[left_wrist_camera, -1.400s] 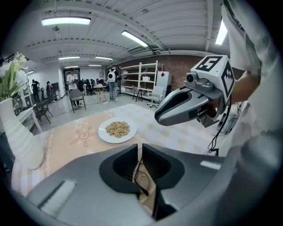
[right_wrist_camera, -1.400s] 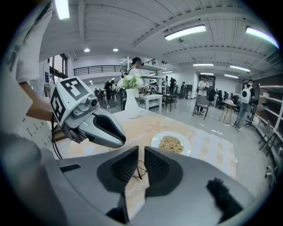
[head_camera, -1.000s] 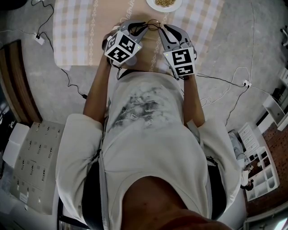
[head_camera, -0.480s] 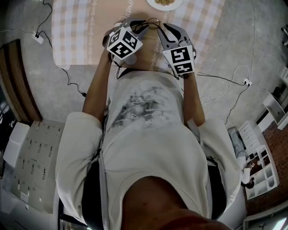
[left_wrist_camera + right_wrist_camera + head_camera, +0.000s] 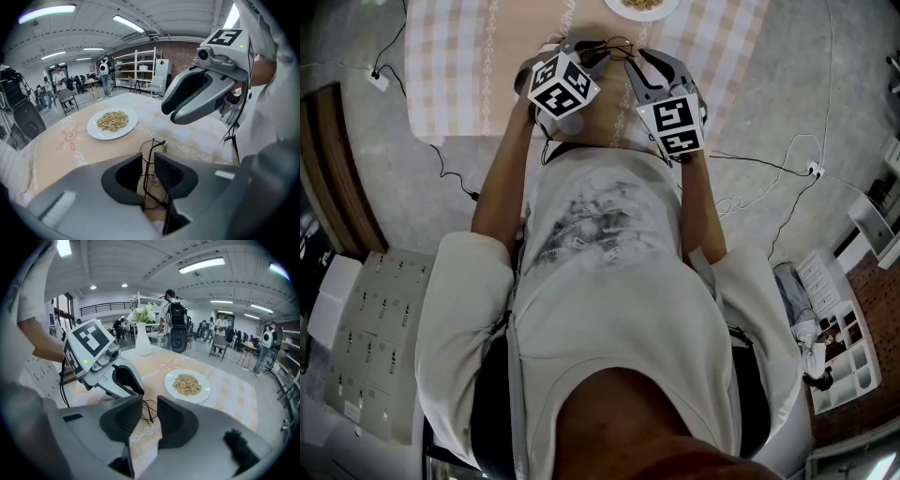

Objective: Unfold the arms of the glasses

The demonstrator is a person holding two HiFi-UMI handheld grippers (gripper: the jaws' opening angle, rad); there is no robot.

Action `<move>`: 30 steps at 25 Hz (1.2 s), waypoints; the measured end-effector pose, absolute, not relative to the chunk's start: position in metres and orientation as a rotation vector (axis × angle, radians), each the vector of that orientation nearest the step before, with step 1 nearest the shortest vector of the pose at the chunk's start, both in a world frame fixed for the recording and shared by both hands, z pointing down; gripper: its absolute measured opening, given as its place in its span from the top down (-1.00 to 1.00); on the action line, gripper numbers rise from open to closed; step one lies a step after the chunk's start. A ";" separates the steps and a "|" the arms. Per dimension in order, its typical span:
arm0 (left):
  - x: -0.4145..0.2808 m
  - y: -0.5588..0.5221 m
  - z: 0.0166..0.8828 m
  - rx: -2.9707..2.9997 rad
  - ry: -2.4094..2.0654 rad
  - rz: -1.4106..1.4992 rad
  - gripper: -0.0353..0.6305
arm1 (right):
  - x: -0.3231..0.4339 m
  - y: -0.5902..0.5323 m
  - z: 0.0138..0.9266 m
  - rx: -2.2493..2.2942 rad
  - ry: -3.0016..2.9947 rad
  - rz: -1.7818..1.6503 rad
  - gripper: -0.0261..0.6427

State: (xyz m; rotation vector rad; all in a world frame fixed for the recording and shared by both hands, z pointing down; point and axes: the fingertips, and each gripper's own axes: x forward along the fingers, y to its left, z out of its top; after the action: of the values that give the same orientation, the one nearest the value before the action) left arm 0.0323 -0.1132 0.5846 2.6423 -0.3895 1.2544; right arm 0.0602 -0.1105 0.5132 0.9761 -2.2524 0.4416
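Observation:
Thin black wire glasses (image 5: 151,154) stand on edge between the pads of my left gripper (image 5: 148,159), which is shut on the frame just above the table. In the head view the glasses (image 5: 614,45) sit between both grippers' tips. My right gripper (image 5: 150,404) is open and its jaws have just been opening. One thin arm of the glasses (image 5: 147,409) shows in the gap at their tips, and the pads do not press on it. The left gripper (image 5: 124,378) faces it closely from the left.
A white plate of grain (image 5: 112,123) lies on the beige patterned tablecloth (image 5: 70,140) beyond the glasses, and also shows as the plate (image 5: 187,385). A white vase with flowers (image 5: 142,341) stands farther back. People and chairs fill the room behind. Cables run across the floor (image 5: 769,169).
The left gripper with the glasses has shifted a little farther over the table. The right gripper has stayed almost in place.

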 end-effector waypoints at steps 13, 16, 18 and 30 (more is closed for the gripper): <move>0.034 -0.111 0.598 2.583 -0.347 1.233 0.63 | 0.064 -0.109 0.517 0.973 -2.242 0.457 0.61; 0.035 -0.110 0.597 2.577 -0.333 1.217 0.67 | 0.064 -0.108 0.517 0.970 -2.242 0.459 0.61; 0.035 -0.108 0.597 2.577 -0.326 1.211 0.71 | 0.064 -0.108 0.517 0.969 -2.243 0.459 0.61; 0.035 -0.106 0.592 2.597 -0.308 1.156 0.85 | 0.065 -0.111 0.520 0.969 -2.241 0.459 0.62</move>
State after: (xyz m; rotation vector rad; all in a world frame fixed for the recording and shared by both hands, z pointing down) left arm 0.0355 -0.1061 0.5917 2.5970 -0.3078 1.1564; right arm 0.0650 -0.1105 0.5205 0.9694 -2.2413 0.4589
